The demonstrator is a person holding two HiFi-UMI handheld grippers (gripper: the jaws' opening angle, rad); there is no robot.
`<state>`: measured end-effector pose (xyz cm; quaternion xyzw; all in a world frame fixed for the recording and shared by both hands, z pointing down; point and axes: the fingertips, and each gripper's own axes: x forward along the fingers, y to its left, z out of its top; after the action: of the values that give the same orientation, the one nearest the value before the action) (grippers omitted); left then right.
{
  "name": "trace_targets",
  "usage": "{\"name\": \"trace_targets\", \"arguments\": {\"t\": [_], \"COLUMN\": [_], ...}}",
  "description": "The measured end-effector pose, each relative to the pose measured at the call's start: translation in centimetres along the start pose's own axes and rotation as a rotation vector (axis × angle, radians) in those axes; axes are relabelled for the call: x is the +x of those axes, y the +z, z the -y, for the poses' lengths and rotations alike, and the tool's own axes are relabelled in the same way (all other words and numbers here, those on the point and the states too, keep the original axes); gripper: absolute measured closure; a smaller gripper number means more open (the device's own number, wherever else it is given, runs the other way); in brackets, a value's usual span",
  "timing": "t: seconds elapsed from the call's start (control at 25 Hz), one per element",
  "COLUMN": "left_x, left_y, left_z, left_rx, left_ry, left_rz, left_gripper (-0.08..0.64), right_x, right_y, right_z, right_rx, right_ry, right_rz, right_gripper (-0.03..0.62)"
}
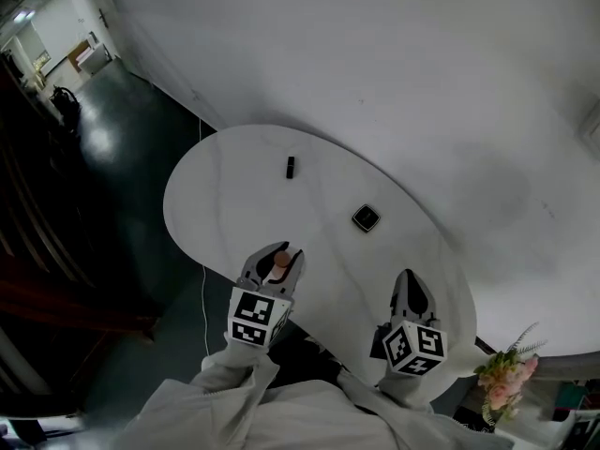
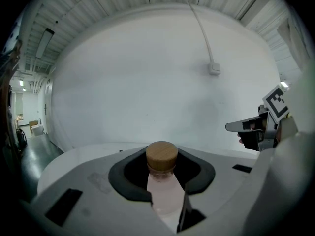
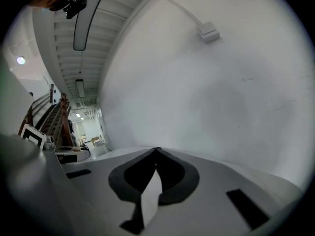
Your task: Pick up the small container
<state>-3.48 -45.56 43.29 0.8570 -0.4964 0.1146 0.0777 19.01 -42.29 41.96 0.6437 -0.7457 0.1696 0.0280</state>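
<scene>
Wooden-capped small container [image 2: 162,157] — one — clenched in left gripper [image 1: 277,256]; right gripper [image 3: 156,150] squeezed closed.

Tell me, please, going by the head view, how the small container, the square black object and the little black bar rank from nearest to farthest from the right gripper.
1. The square black object, on the table just ahead and left of the right gripper.
2. The small container, off to the left, between the left gripper fingers.
3. The little black bar, towards the table's far side, left.
</scene>
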Motion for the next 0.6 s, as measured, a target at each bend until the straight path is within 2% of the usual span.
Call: {"name": "trace_targets", "arguments": {"t": [0.24, 0.6], "left_x": [0.7, 2.1], "left_y": [0.3, 0.3], "left_z": [-0.6, -0.2], "left_rx": [-0.013, -0.013], "left_ry": [0.000, -0.033], "left_rz": [0.010, 0.003], "left_gripper": [0.446, 0.446], "right_x": [0.8, 0.9], "right_y": [-0.3, -0.2], "right_z": [-0.6, 0.6], "right_rx": [-0.024, -0.021], "right_ry": [0.019, -0.019], "right_rz": [-0.020, -0.022], "right_gripper": [0.543, 0.543]}}
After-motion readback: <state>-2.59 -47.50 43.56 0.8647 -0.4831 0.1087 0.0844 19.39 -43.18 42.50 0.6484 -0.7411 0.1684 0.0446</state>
